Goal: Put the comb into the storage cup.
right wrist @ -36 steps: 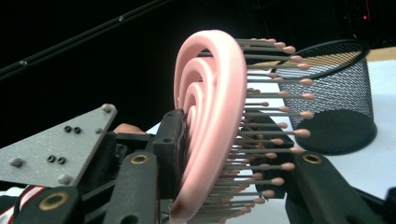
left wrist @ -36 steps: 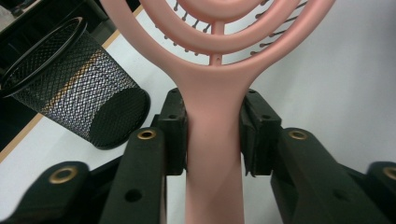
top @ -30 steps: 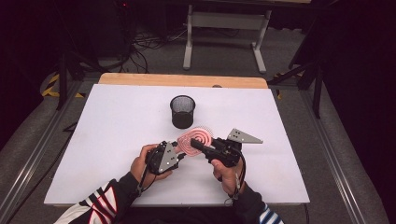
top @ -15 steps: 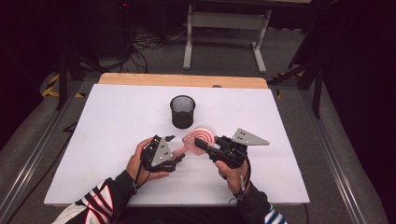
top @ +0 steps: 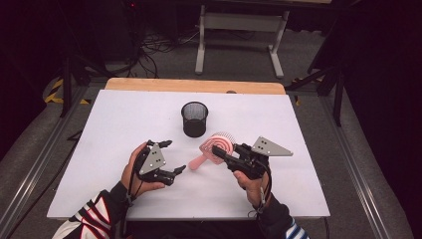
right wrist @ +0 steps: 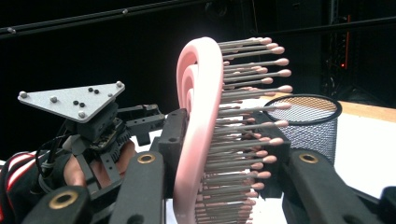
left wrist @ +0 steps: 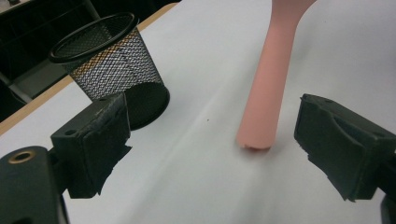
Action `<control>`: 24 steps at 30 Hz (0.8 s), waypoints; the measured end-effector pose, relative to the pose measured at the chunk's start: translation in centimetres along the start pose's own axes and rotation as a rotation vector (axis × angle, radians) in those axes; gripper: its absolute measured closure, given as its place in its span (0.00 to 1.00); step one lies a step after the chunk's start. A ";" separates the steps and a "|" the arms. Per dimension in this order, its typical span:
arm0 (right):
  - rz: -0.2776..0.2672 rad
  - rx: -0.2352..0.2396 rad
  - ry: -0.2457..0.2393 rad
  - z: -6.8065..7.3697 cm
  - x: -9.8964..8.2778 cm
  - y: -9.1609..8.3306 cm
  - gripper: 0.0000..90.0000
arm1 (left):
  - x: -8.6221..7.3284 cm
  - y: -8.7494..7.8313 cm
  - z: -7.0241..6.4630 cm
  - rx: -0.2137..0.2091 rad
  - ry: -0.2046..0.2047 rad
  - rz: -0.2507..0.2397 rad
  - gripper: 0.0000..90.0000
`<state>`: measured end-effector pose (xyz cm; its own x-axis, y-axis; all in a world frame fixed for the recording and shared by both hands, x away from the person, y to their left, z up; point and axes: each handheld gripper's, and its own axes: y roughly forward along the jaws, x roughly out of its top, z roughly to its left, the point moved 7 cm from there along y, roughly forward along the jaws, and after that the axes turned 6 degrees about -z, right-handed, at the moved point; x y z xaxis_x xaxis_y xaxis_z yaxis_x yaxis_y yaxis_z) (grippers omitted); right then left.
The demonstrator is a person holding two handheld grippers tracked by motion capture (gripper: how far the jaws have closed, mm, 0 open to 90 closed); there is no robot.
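The pink hairbrush (top: 217, 148) is clamped at its head by the right tongs (top: 225, 156) above the counter (top: 298, 189), beside the mesh cup (top: 194, 118), its handle released by the just-opened left tongs (top: 171, 157), presumably for one-handed insertion.

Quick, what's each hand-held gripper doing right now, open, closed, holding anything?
Left hand-held gripper: open, jaws just opened, clear of the pink hairbrush handle, nothing held.
Right hand-held gripper: closed on the hairbrush's head, holding it.

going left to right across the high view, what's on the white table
left gripper, open, in the person's left hand → black mesh cup → pink hairbrush → right gripper, shut on the brush head, in the right hand
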<state>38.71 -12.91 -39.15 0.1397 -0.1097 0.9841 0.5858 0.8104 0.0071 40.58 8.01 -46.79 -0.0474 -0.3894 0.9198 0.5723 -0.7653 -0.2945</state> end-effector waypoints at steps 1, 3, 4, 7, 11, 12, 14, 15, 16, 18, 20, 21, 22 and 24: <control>0.000 -0.001 -0.002 0.0 0.0 0.0 0.70 | -0.1 -0.3 0.0 -0.004 0.005 -0.001 0.12; -0.002 -0.007 -0.010 -0.1 0.2 -0.2 0.70 | -0.2 -0.6 0.0 -0.006 0.008 -0.003 0.12; -0.002 -0.008 -0.013 -0.1 0.2 -0.2 0.70 | -0.3 -0.8 0.1 -0.007 0.019 0.002 0.11; -0.011 -0.013 -0.024 -0.2 0.5 -0.4 0.70 | -0.5 -1.6 0.3 -0.003 0.006 -0.008 0.10; -0.016 -0.020 -0.036 -0.4 0.8 -0.6 0.70 | -1.1 -2.7 0.8 0.008 -0.008 -0.009 0.08; -0.015 -0.021 -0.038 -0.4 0.8 -0.7 0.70 | -1.2 -3.0 0.9 0.013 -0.014 -0.009 0.08; -0.016 -0.025 -0.040 -0.5 0.9 -0.7 0.70 | -1.5 -3.5 1.2 0.015 -0.018 -0.007 0.08; -0.018 -0.027 -0.042 -0.5 0.9 -0.7 0.70 | -1.7 -3.8 1.3 0.023 -0.016 -0.004 0.08; -0.020 -0.030 -0.042 -0.6 1.0 -0.8 0.70 | -1.9 -4.1 1.4 0.024 -0.024 -0.003 0.08; -0.019 -0.032 -0.045 -0.7 1.0 -0.8 0.70 | -2.2 -4.6 1.6 0.034 -0.032 -0.001 0.07; -0.020 -0.035 -0.049 -0.7 1.1 -0.8 0.70 | -2.6 -5.3 1.8 0.037 -0.043 0.003 0.07; -0.021 -0.037 -0.056 -0.8 1.2 -0.7 0.70 | -2.8 -5.5 1.8 0.044 -0.050 0.003 0.07; -0.022 -0.040 -0.059 -0.8 1.3 -0.7 0.70 | -2.9 -5.8 1.9 0.047 -0.057 0.003 0.07; -0.020 -0.044 -0.063 -0.9 1.4 -0.7 0.70 | -3.2 -6.3 2.0 0.049 -0.078 -0.002 0.07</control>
<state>39.22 -14.20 -37.94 0.0778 -0.0880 0.9931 0.6230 0.7820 0.0205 38.74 15.10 -47.34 0.0143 -0.3458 0.9382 0.6119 -0.7391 -0.2817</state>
